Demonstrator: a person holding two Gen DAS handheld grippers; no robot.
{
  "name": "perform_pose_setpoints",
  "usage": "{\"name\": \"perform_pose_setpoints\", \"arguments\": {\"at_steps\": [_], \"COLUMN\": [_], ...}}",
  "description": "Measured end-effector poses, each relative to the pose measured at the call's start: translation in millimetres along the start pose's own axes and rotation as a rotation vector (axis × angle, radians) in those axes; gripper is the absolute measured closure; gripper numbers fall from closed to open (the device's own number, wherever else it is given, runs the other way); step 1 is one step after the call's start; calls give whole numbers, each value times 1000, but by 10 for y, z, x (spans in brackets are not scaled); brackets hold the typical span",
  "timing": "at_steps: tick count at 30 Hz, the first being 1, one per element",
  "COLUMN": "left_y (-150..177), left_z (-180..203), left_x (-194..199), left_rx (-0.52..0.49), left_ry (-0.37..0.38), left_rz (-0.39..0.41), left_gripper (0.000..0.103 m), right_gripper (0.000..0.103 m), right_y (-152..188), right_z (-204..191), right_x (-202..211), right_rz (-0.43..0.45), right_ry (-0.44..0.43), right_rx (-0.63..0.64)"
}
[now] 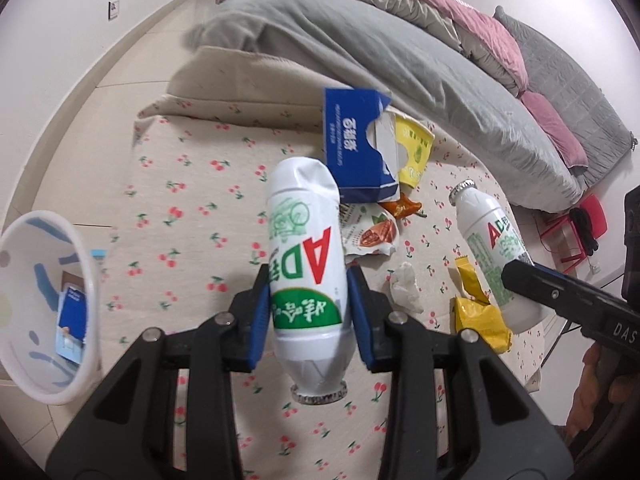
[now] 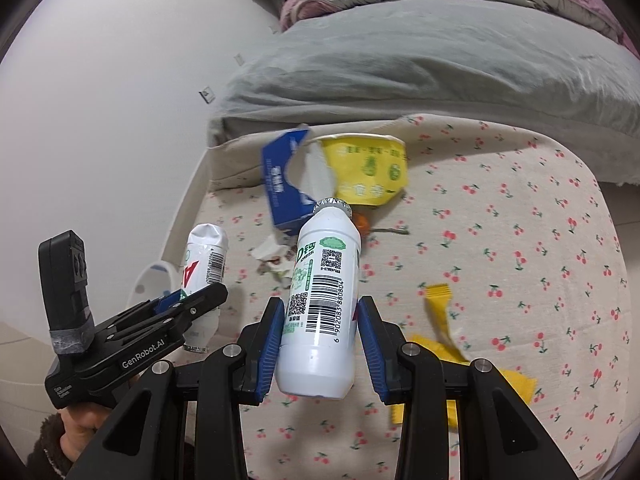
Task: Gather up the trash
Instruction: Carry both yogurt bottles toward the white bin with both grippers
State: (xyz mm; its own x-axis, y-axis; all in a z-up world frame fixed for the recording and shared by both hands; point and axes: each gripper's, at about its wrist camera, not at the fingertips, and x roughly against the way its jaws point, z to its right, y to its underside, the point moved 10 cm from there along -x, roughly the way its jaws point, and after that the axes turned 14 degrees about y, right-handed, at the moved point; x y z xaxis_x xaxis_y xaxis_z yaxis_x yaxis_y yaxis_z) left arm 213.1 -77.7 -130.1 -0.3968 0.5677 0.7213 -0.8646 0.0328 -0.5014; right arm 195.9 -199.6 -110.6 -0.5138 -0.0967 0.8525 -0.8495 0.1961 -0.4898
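- Left gripper (image 1: 308, 300) clamping a crumpled white bottle (image 1: 306, 264) across its green-labelled body, blue pads (image 1: 260, 312) pressing on both sides.
- Hanging upside down in that grip, foil-rimmed mouth pointing toward the camera, dented base pointing away, above the cherry-print cover (image 1: 192, 184).
- Right gripper (image 2: 318, 340) sitting around a second white bottle (image 2: 322, 300), blue pads (image 2: 270, 340) close on each flank; left pad touching the bottle, right pad showing a thin gap, so cannot tell whether it is squeezing.
- Standing nearly upright there, foil cap up, barcode facing the camera; in the left wrist view, tilting with its base at the edge of the cover.
- Lying just beyond the held bottles: a torn blue tissue box (image 1: 356, 144), and touching its right side a yellow paper cup (image 1: 414, 152) on its side.
- Resting in front of the box, a nut-print snack wrapper (image 1: 370, 236) and a small orange wrapper (image 1: 402, 206).
- Sitting between the two bottles, a crumpled white tissue (image 1: 406, 286); beside the right bottle, a yellow wrapper (image 1: 478, 316), torn open.
- Tipping toward the camera at the far left, a white plastic bin (image 1: 90, 288) with a blue carton (image 1: 72, 322) inside.
- Spreading behind everything, a grey blanket (image 1: 360, 52) and pink quilt (image 1: 472, 16) on the bed.
- Showing at the far right on the floor, a red stool (image 1: 582, 220).
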Motion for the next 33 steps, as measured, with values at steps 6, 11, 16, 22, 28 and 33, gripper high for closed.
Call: {"name": "perform_pose_setpoints", "arguments": {"at_steps": [6,11,16,22,28,33], "left_y": [-41,-52,-29,-3,61,130], "left_z": [-129,-323,-572,-849,-1146,-1451], "left_x": [272,490,717,934,1099,1201], "left_rx": [-5,-4,19,57,85,107], "left_ry": [-13,-37,-57,-81,-122,-175], "left_rz": [45,75,100,129,145,150], "left_gripper": [65,65,65,65,65,65], "right_gripper": [64,64,64,64,64,64], "right_y": [1,2,12,48,76,149], "right_z": [-266,-534,-801,-1174,-1571,-1906], "right_x": [63,57,4,-77,-165,-242], "right_rz": [9,11,6,-6,-17,-29], "right_ry": [-30,-53,-69,-92,-120,-137], "right_rx": [30,62,97,145,191,236]}}
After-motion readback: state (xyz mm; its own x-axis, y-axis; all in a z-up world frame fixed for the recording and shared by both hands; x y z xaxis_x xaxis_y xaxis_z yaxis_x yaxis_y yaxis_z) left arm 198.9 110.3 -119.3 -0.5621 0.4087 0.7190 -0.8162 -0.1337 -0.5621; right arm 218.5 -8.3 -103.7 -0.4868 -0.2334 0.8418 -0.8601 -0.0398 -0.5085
